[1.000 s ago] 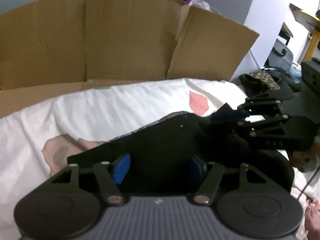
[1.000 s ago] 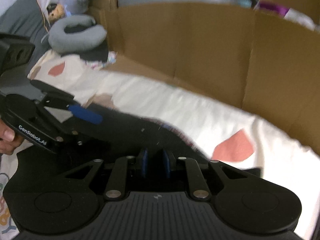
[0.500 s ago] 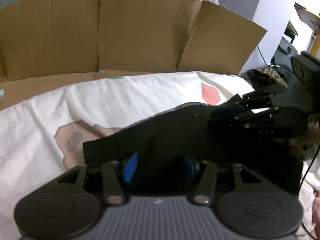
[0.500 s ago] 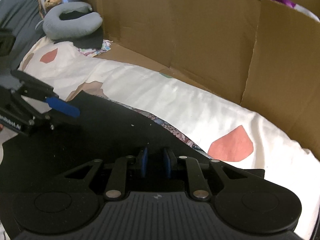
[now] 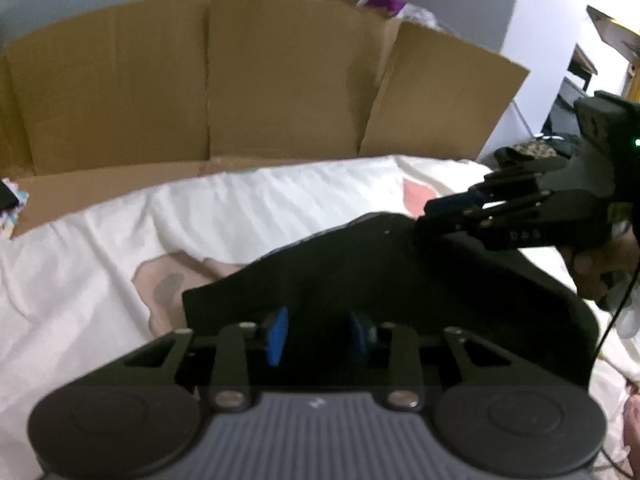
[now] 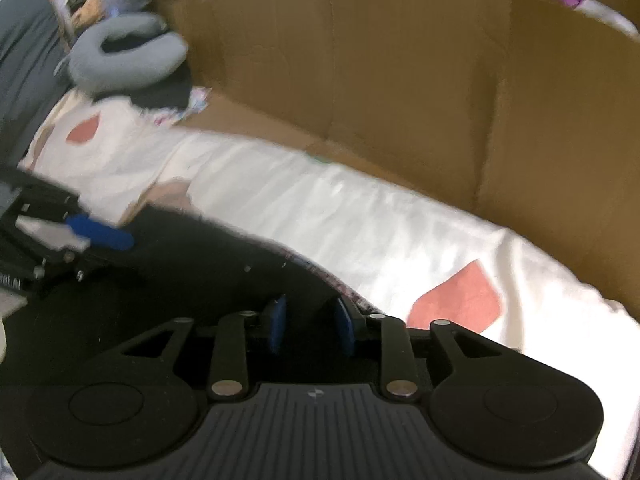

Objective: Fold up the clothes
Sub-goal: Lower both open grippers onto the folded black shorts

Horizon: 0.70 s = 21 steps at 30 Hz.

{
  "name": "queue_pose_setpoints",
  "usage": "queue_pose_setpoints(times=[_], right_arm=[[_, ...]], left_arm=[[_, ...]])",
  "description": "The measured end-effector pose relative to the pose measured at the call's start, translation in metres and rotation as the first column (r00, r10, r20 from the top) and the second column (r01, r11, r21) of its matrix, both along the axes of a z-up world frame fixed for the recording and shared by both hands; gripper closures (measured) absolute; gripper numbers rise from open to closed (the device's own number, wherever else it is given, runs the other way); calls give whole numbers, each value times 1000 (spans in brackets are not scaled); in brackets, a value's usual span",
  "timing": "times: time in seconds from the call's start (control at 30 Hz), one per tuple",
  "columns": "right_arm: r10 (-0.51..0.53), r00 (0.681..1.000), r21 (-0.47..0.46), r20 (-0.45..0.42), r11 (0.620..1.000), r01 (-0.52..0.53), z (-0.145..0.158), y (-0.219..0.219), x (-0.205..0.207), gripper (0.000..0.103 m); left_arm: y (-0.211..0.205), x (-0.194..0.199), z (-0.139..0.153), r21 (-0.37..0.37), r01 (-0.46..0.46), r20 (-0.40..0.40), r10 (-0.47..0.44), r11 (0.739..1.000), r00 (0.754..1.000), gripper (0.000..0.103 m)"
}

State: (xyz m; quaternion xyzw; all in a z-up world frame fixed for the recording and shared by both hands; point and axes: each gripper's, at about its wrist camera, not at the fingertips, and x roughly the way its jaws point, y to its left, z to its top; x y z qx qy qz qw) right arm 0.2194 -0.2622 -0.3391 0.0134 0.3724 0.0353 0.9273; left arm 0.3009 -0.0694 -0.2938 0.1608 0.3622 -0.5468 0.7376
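We see a black garment [image 5: 360, 272] lying on a bed under a cream sheet [image 5: 260, 208] printed with pink patches. The garment's long axis runs across the bed, roughly parallel to the brown cardboard wall [image 5: 208, 80] at the bed's far edge. In the left wrist view, one end forms a squared corner toward the left, and the other reaches right, under the other tool. A thin strip of patterned fabric [image 6: 340, 284] shows along the garment's far edge in the right wrist view.

The left tongs [image 5: 318, 336] sit over the near-left part of the garment. Their blue pads [image 5: 278, 336] stand a moderate gap apart with black cloth between them. The jaws have just been closing, but we cannot tell whether the pads press the cloth. From the right wrist view, the left tongs [image 6: 100, 236] reach in from the left edge onto the cloth.

The right tongs [image 6: 310, 326] hang over the garment's far edge near a pink patch [image 6: 460, 300]. Their pads are narrowly parted, with dark cloth showing in the gap. These jaws have just been opening, and contact is unclear. A hand [image 5: 600, 268] grips the right tool.

A grey neck pillow [image 6: 124, 52] lies at the bed's far-left corner.
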Motion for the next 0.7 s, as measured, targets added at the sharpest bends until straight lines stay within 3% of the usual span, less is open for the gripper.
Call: queue_pose_setpoints(times=[0.13,0.3,0.4,0.57,0.7], right_arm=[[38,999,3,20,999,-38,14,4,-21,72],[99,995,9,2,995,-99,10,20,-41,71],[143,989,-21,-29,989,-143,-3,31,-45,71],[144,989,-98,-45,984,-148,-12,30,-47,72],[110,992,-86,-63,990,-115,-17,15,-52,72]], left_arm=[[10,-12,7,-21,14,-21,-15,1000,1000,67],[10,-23,-8,18,34,-32,-34,999,999,64],[8,-26,-20,55,54,13,-55,997,998,71],[14,-15,-29,78,37,-6,-37,996,999,89],[22,-6,-27,106,-16,-15,18,994,1000,92]])
